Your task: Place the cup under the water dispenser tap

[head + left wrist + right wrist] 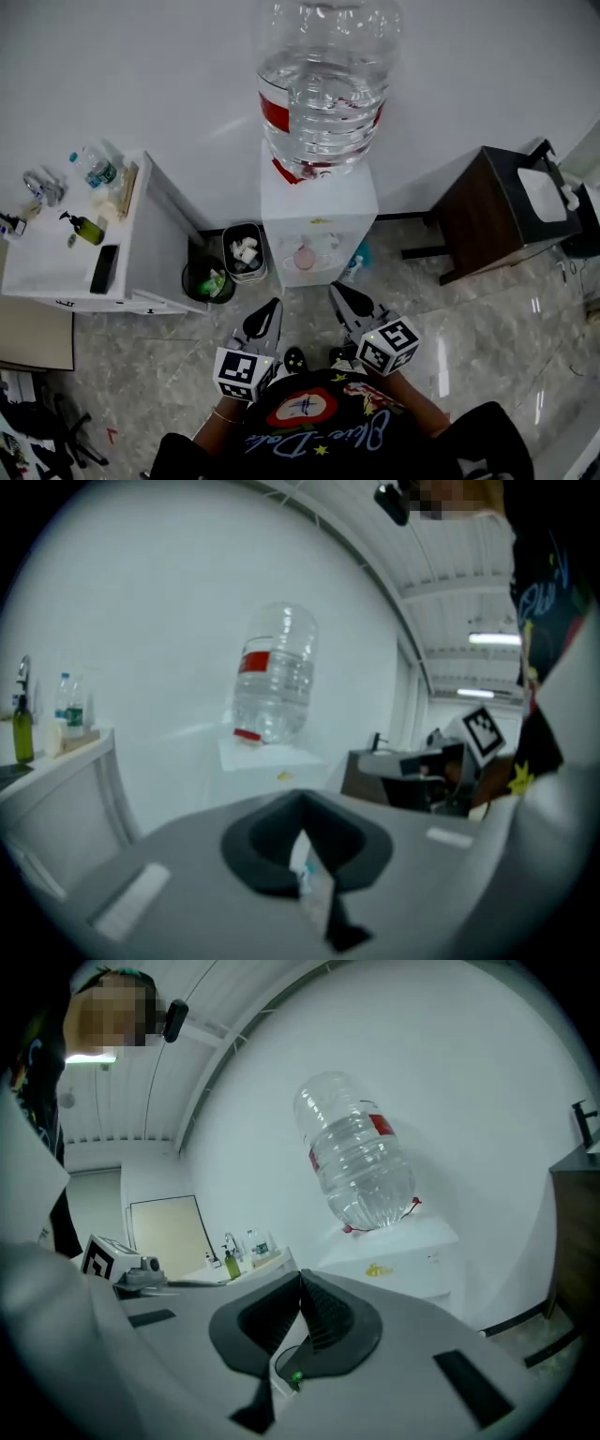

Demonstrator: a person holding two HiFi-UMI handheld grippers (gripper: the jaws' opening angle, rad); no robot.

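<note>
Pink cup (303, 255) in the front recess of the white water dispenser (319, 202), below its big clear bottle (326, 84). In front of the dispenser, well clear of it: left gripper (274, 305), jaws pressed together, nothing held. Alongside, also in front of the dispenser: right gripper (336, 289), jaws closed too, empty. Left of the dispenser's foot, grey bin (246, 251) and black bin (208, 281). Further left, white counter (47, 258); right of the dispenser, dark cabinet (478, 211).

Our pale marbled floor (487, 347) carries the water dispenser (319, 204), a grey bin (230, 262) and a black bin (193, 272) just left of it, a dark cabinet (478, 216) at right and a white surface (47, 261) at left. On that surface we see a green pump bottle (86, 228), a water bottle (99, 172) and a flat black object (104, 269).
</note>
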